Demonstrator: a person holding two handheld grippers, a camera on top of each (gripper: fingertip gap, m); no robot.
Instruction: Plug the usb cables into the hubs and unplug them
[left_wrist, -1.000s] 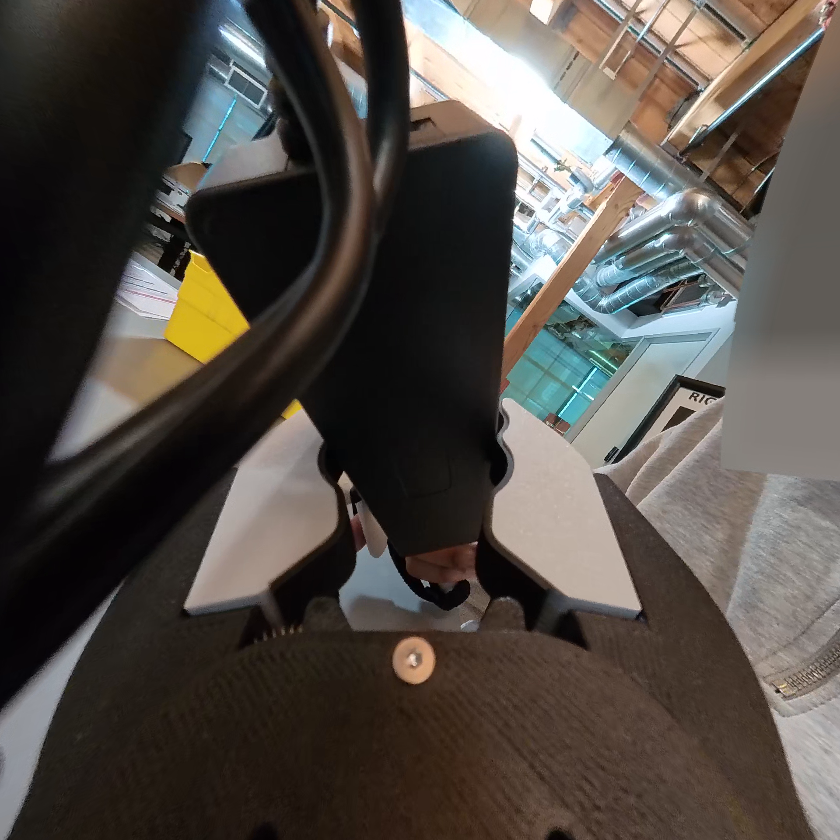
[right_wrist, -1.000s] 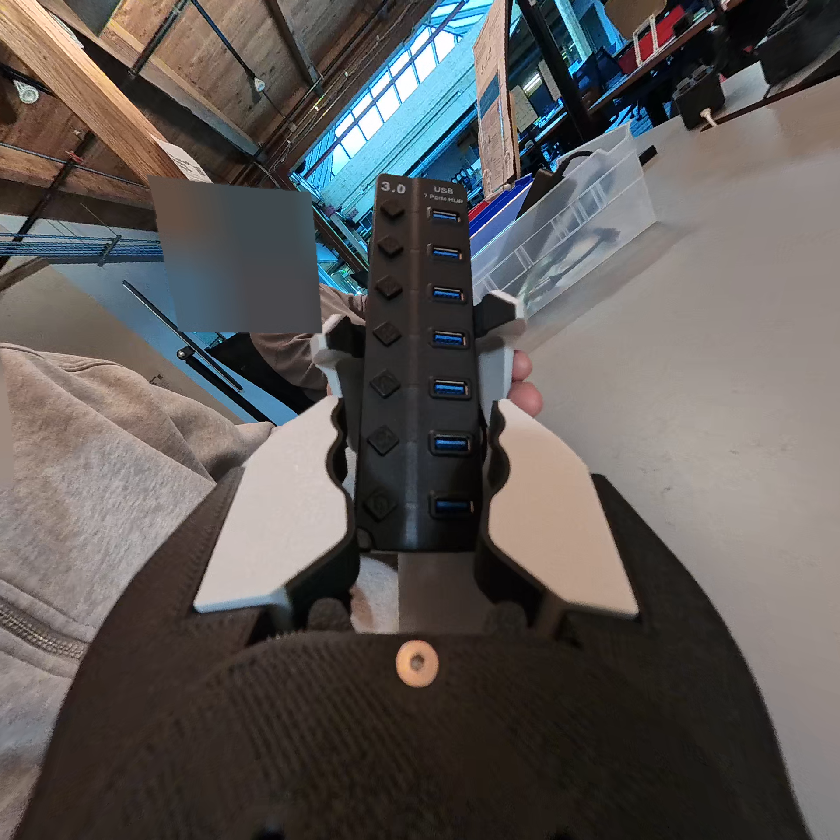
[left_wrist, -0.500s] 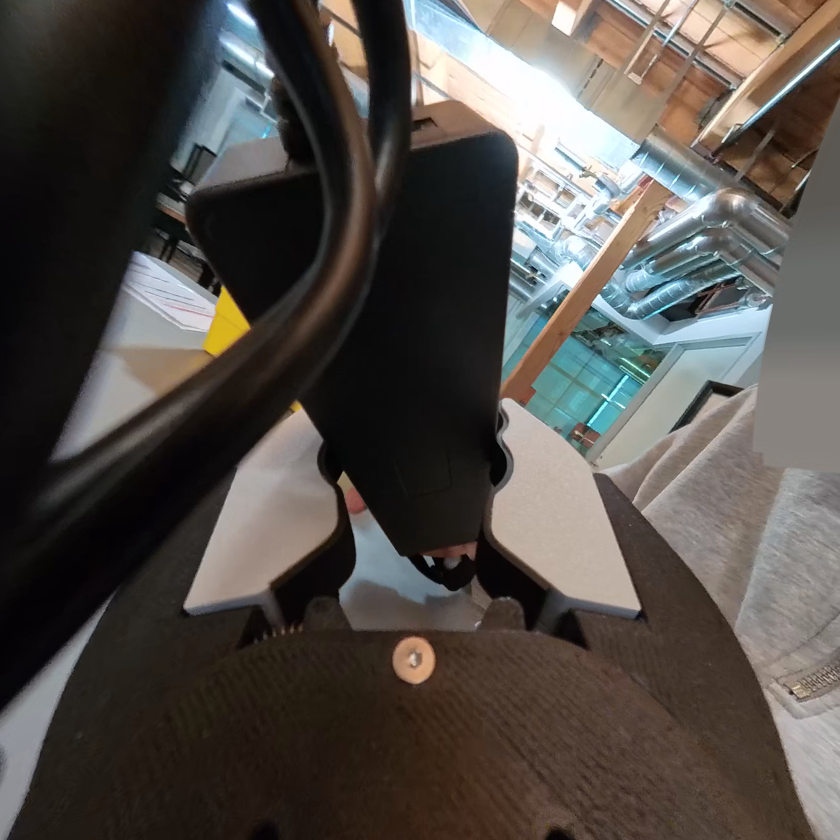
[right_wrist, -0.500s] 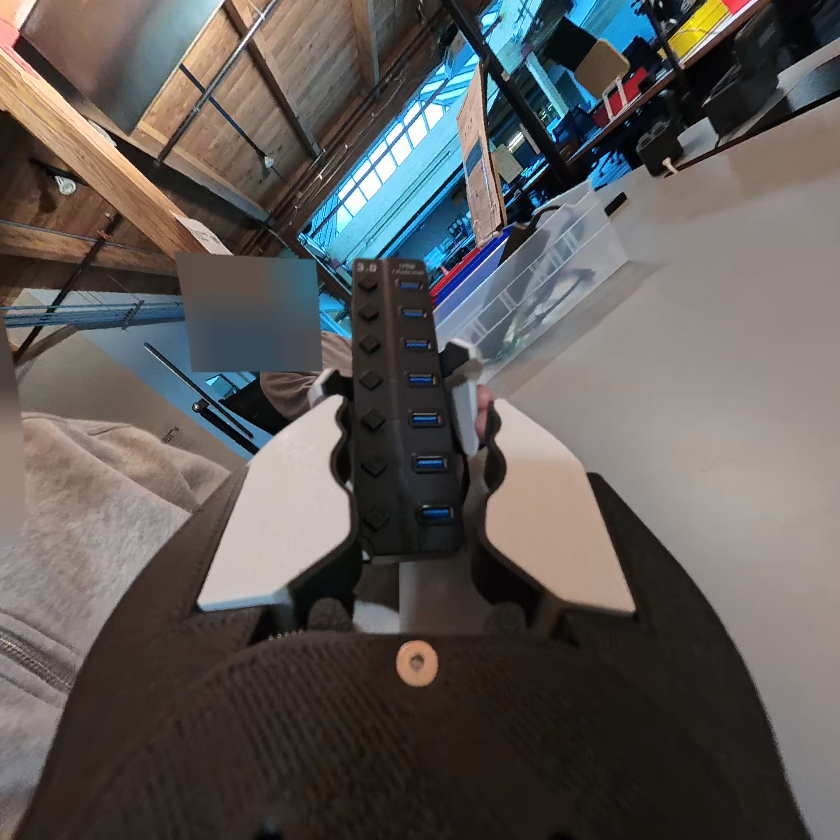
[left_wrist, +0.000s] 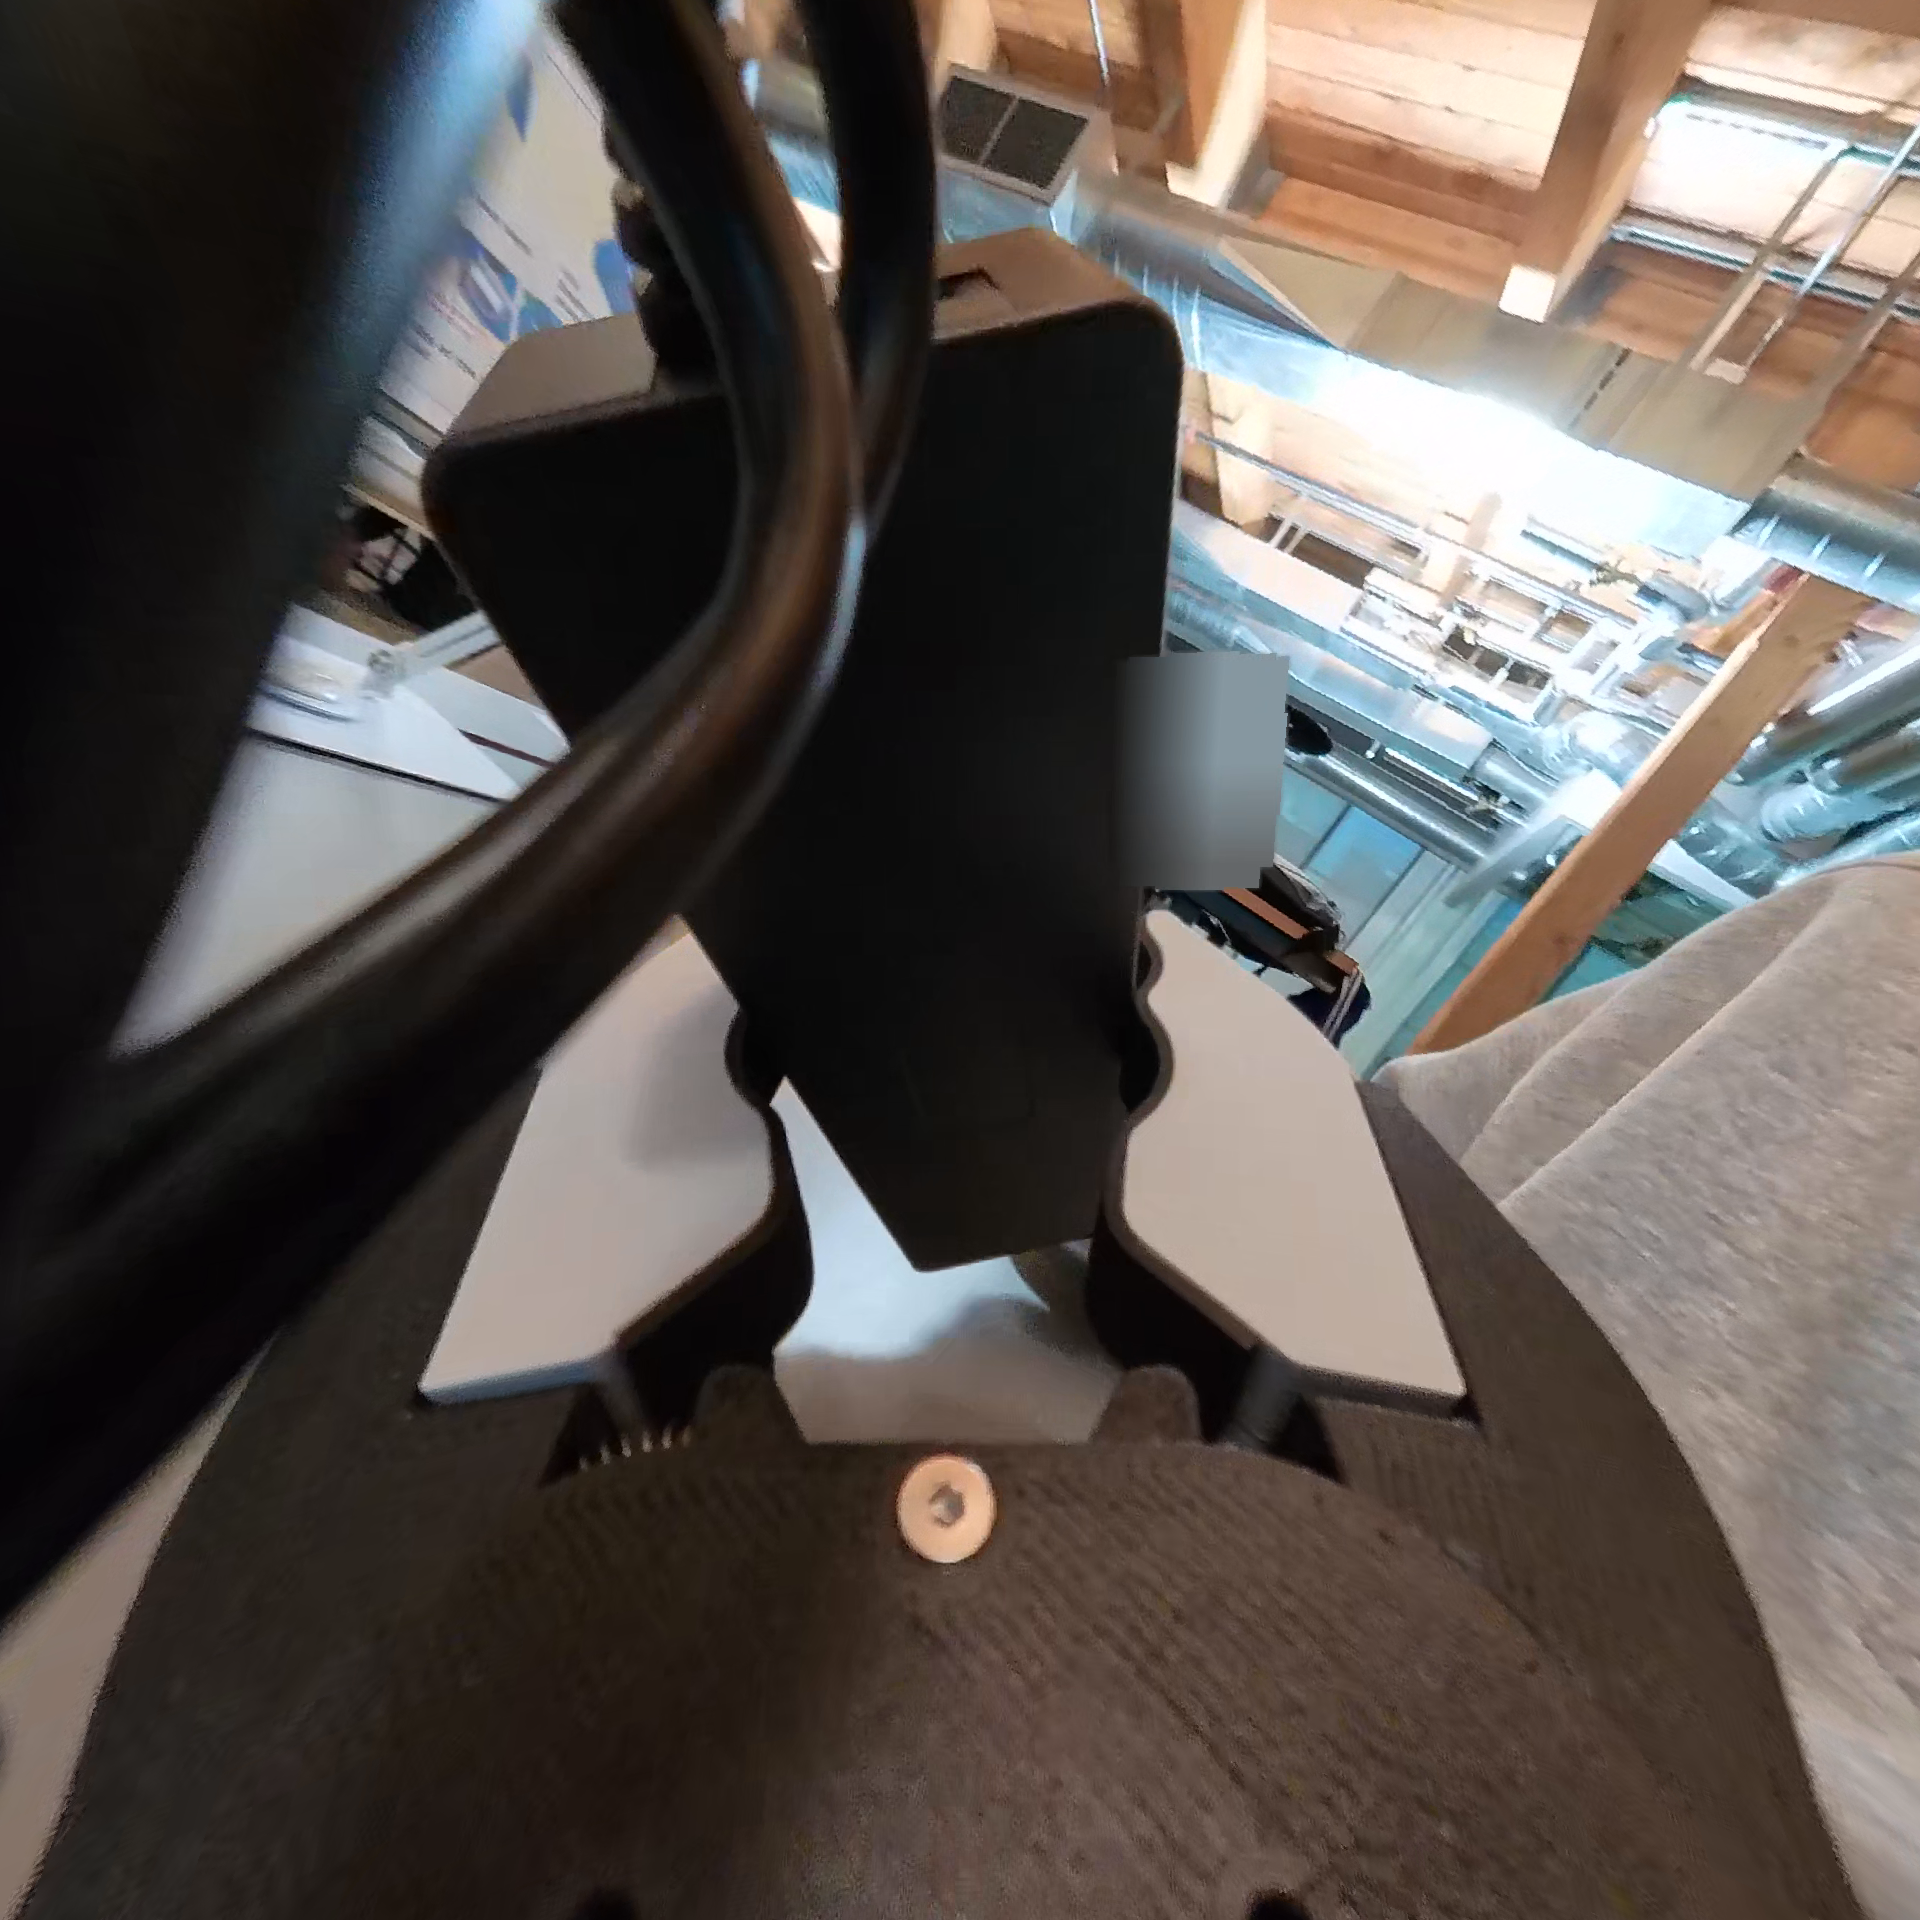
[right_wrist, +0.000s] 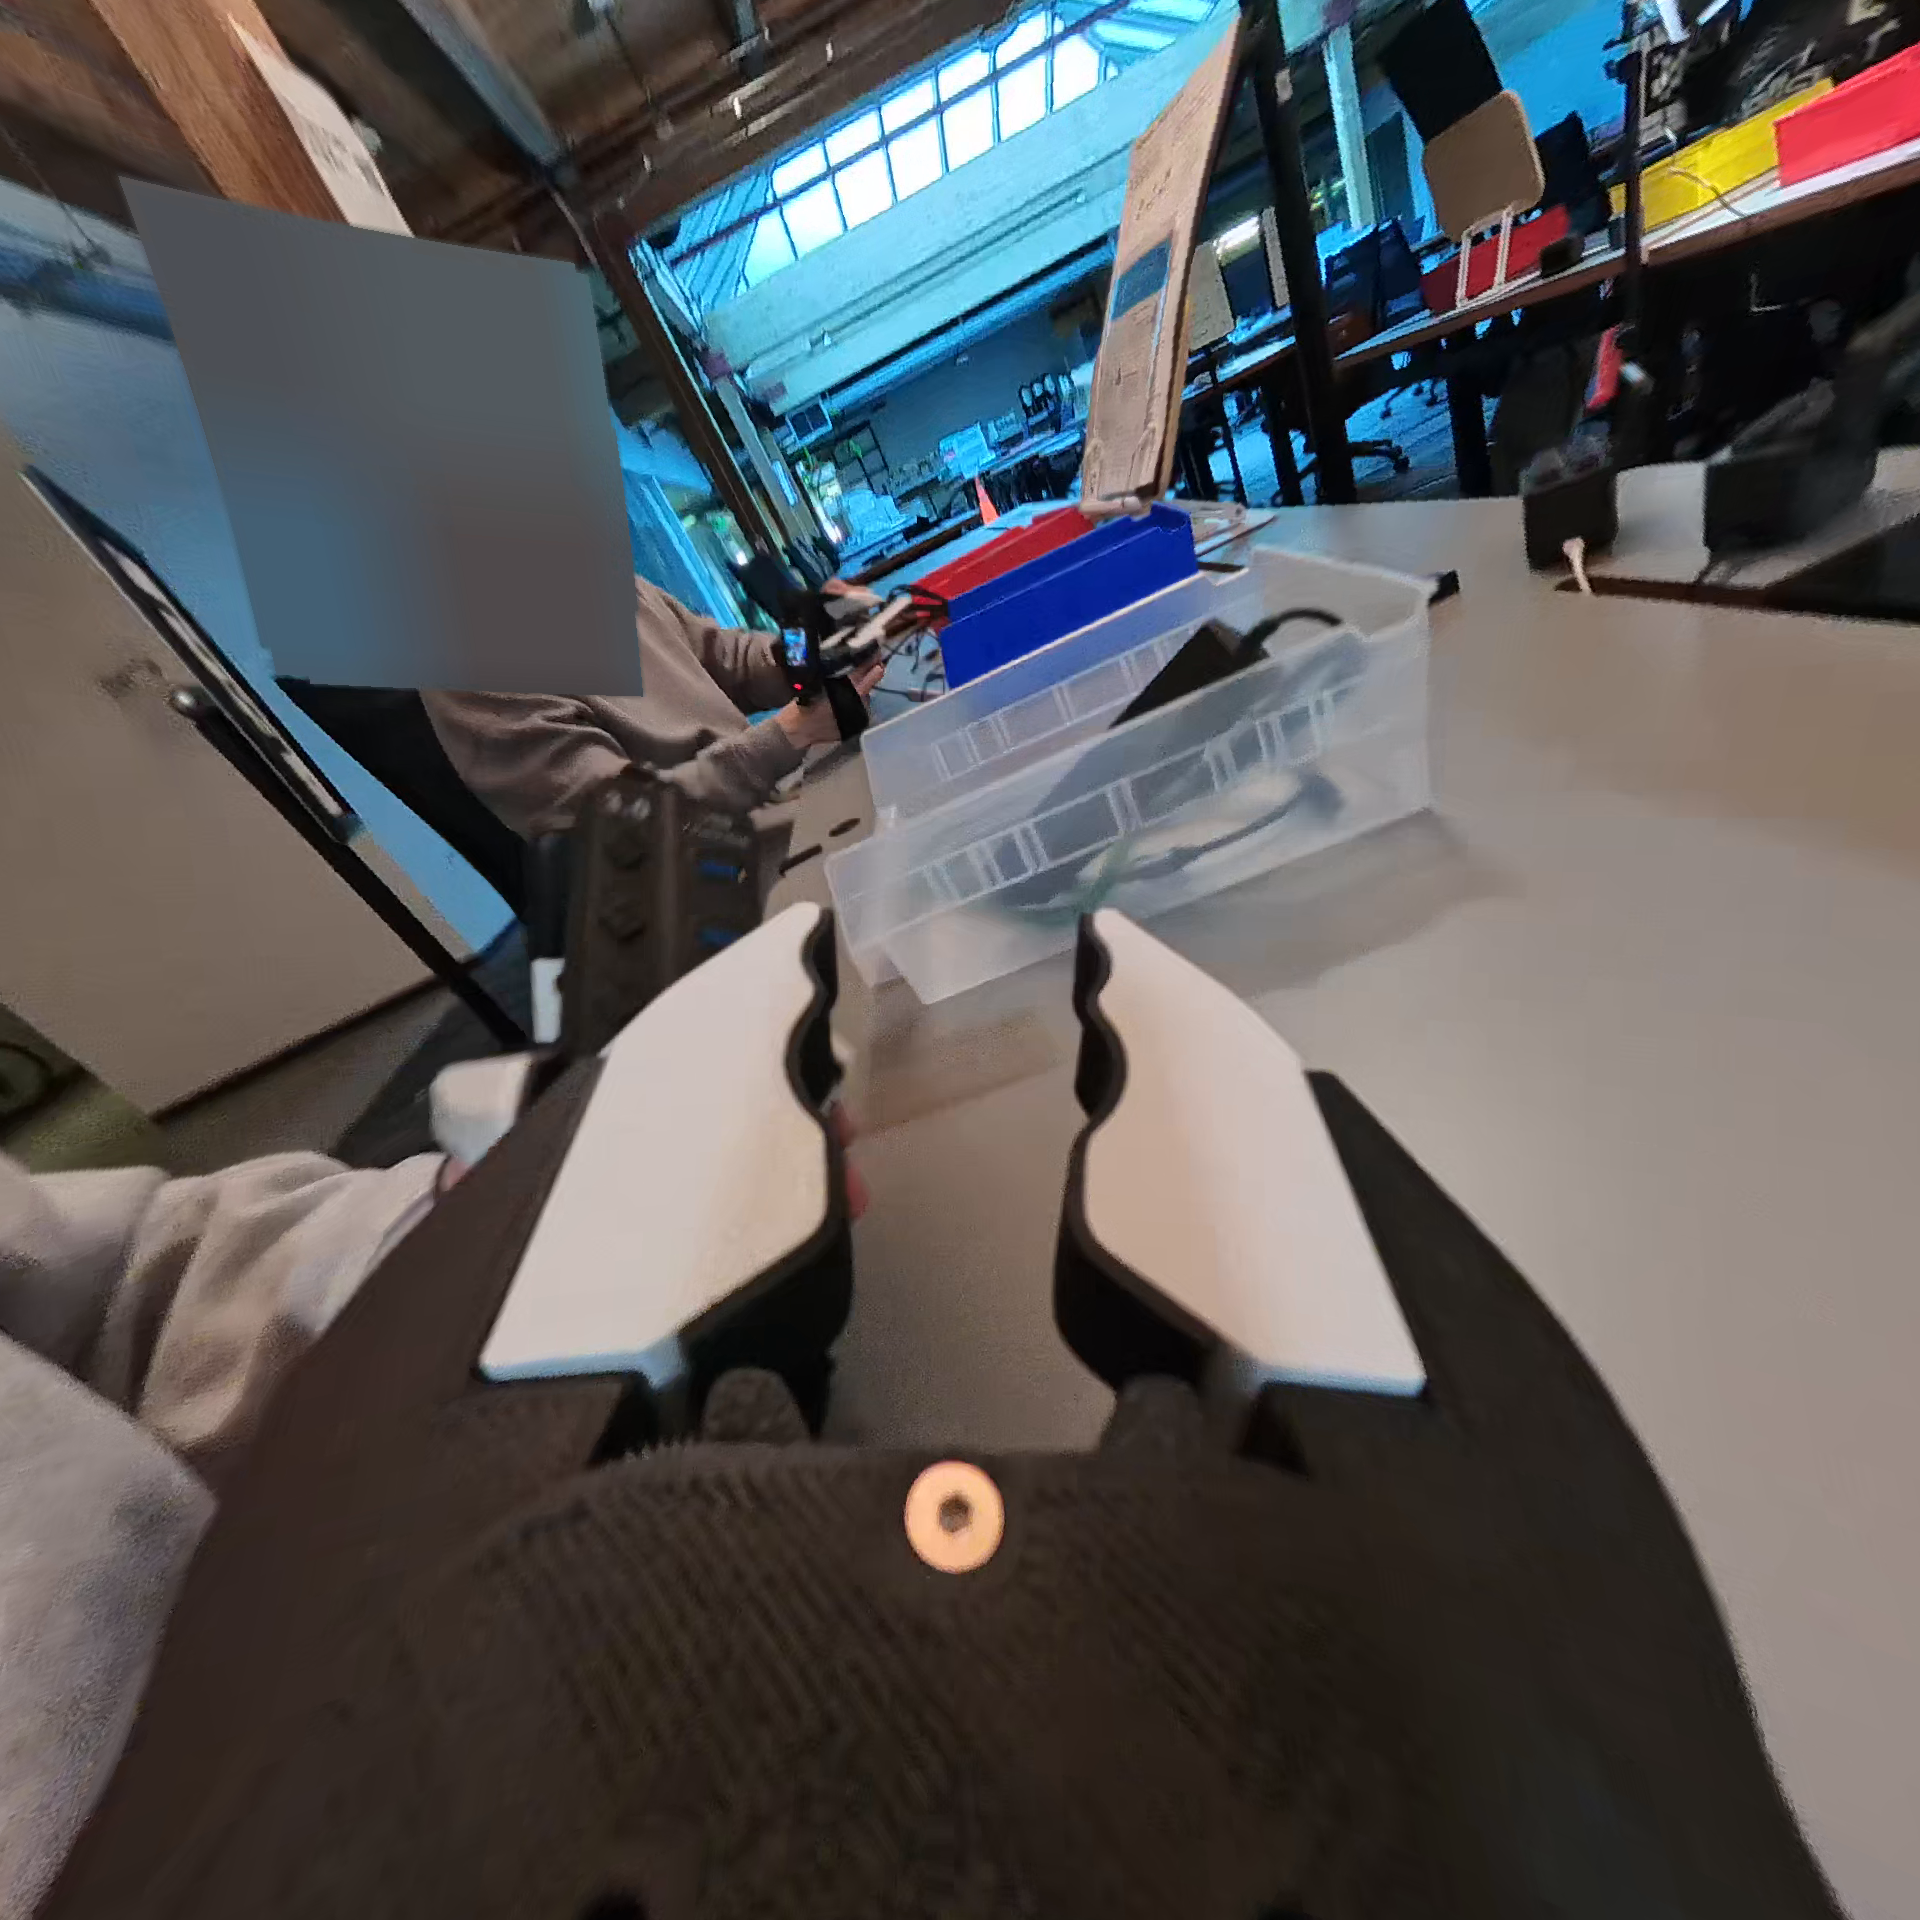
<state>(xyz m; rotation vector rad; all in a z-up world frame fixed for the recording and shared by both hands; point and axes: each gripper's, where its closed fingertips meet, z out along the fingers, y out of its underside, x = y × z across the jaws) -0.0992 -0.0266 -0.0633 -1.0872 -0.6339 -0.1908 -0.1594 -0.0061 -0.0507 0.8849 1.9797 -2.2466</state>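
In the left wrist view, thick black cables (left_wrist: 665, 790) cross the upper left, and my left gripper (left_wrist: 940, 1049) is clamped on the black hub (left_wrist: 935, 790) at centre. In the right wrist view, that hub (right_wrist: 634, 904) stands at middle left; my right gripper (right_wrist: 951, 977) is parted, holding nothing, with a clear bin (right_wrist: 1340, 769) on the table (right_wrist: 1610, 1039) beyond

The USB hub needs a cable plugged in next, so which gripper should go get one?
Probably the right gripper: its fingers are open and empty, facing the clear bin with black cables inside. The left gripper is busy, shut on the USB hub.
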